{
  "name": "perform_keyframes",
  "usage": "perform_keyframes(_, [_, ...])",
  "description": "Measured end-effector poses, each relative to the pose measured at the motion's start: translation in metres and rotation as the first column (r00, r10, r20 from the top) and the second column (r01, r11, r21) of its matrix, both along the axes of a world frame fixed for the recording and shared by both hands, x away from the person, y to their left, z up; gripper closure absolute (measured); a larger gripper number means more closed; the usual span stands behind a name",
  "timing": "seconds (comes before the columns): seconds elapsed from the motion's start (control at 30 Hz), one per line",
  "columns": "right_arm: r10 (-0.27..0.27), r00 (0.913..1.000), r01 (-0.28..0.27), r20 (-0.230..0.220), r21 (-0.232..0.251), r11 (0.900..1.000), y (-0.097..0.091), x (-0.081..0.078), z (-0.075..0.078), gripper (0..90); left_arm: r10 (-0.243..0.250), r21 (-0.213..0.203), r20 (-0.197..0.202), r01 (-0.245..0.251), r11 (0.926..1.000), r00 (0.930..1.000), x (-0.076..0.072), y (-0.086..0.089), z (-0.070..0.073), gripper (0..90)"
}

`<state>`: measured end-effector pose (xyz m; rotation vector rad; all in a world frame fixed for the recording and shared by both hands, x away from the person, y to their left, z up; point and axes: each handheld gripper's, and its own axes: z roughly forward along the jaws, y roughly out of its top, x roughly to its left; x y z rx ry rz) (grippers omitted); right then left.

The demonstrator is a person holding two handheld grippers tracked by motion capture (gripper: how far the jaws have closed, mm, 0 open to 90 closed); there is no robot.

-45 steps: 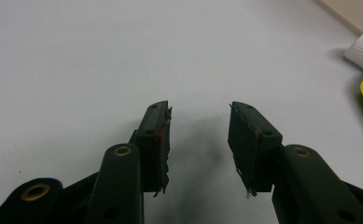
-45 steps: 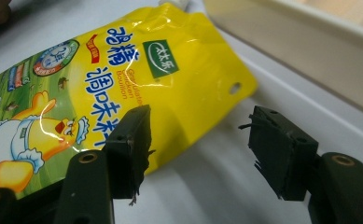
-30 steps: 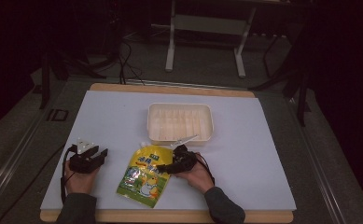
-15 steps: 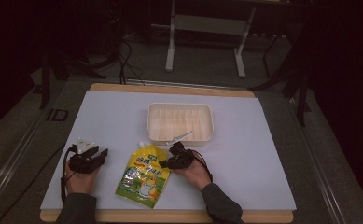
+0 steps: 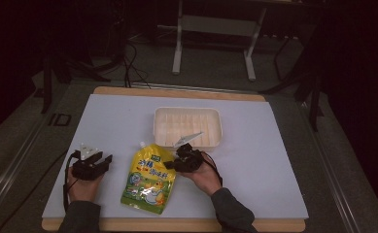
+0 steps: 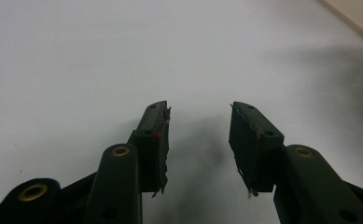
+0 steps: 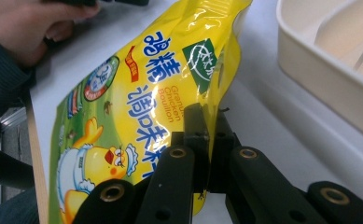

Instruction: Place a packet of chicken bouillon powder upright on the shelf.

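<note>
Worktop [image 5: 274,160] carries a white tray [image 5: 188,127] at centre. Yellow bouillon pouch [image 5: 148,178] lies just in front, w/ your right tool [image 7: 206,140] pinching its edge. Your left tool [image 6: 198,135] sits spread, nothing btwn jaws, left of pouch.

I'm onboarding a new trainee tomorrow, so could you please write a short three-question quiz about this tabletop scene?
1. True or false: the right gripper is shut on an edge of the yellow pouch.
2. What lies between the jaws of the left gripper?
A. the pouch's cap
B. nothing, just bare white table
C. the tray's rim
3. Fill in: beyond the pouch, farther from the person, stands an empty cream-coloured ____.

Key: 1 true; 2 B; 3 tray.
</note>
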<state>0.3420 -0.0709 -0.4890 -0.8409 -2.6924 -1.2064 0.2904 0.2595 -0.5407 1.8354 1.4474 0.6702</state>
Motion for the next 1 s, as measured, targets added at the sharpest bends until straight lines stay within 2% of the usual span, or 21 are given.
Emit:
perform_keyframes(0.1, [0.005, 1.0000, -0.005, 0.008, 0.012, 0.9999, 0.000, 0.000, 0.004, 90.0, 0.001, -0.002, 0.001, -0.001, 1.0000, 1.0000, 0.000, 0.000, 0.000, 56.6])
perform_keyframes(0.33, [0.004, 0.9978, -0.007, 0.066, 0.040, 0.9992, 0.000, 0.002, 0.025, 90.0, 0.001, -0.005, 0.003, -0.001, 1.0000, 1.0000, 0.000, 0.001, 0.000, 56.5])
perform_keyframes(0.67, [-0.032, 0.9908, 0.021, 0.131, 0.089, 0.9958, -0.019, 0.006, 0.057, 90.0, 0.006, -0.007, 0.003, -0.006, 1.0000, 1.0000, 0.000, 0.001, 0.000, 56.5])
perform_keyframes(0.83, [-0.060, 0.9859, 0.040, 0.156, 0.130, 0.9907, -0.031, 0.008, 0.070, 90.0, 0.009, -0.010, 0.003, -0.009, 0.9999, 1.0000, 0.000, 0.001, 0.000, 56.3])
perform_keyframes(0.9, [-0.045, 0.9887, 0.023, 0.143, 0.146, 0.9890, -0.035, 0.007, 0.073, 90.0, 0.009, -0.009, 0.004, -0.009, 0.9999, 1.0000, 0.000, 0.001, 0.000, 56.3])
perform_keyframes(1.0, [-0.015, 0.9881, -0.005, 0.153, 0.125, 0.9921, -0.037, 0.001, 0.073, 89.9, 0.009, -0.009, 0.003, -0.009, 0.9999, 1.0000, 0.000, 0.001, 0.000, 56.2])
